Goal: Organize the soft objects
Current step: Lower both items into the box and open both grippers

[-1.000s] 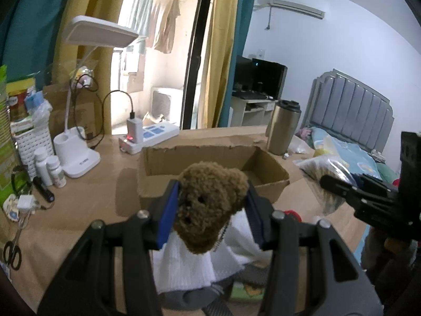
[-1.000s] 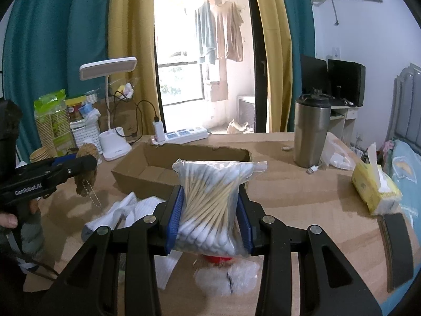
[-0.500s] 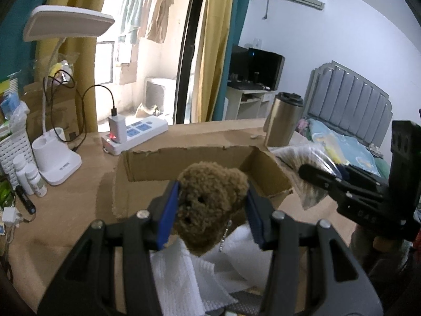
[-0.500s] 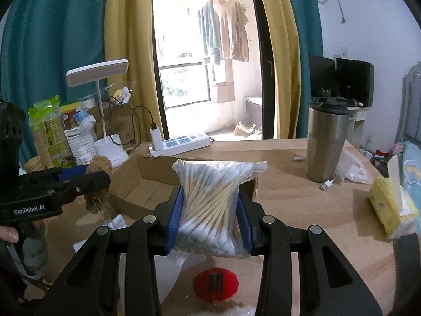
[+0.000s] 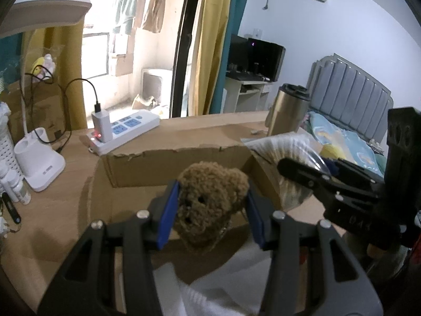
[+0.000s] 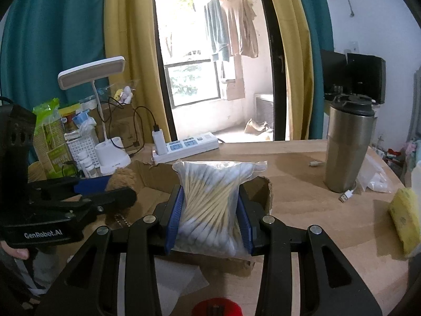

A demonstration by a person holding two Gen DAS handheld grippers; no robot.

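Release should wait until the fuzzy brown plush bear point(image 5: 210, 202), pinched between the left gripper's point(image 5: 209, 210) blue pads, sits low over the shallow open cardboard box point(image 5: 179, 163); its visible floor looks bare.

Right wrist view: the right gripper point(image 6: 209, 217) clamps 1 clear plastic bag of cotton swabs point(image 6: 213, 205) above the box's near right corner; lower it inside before opening.
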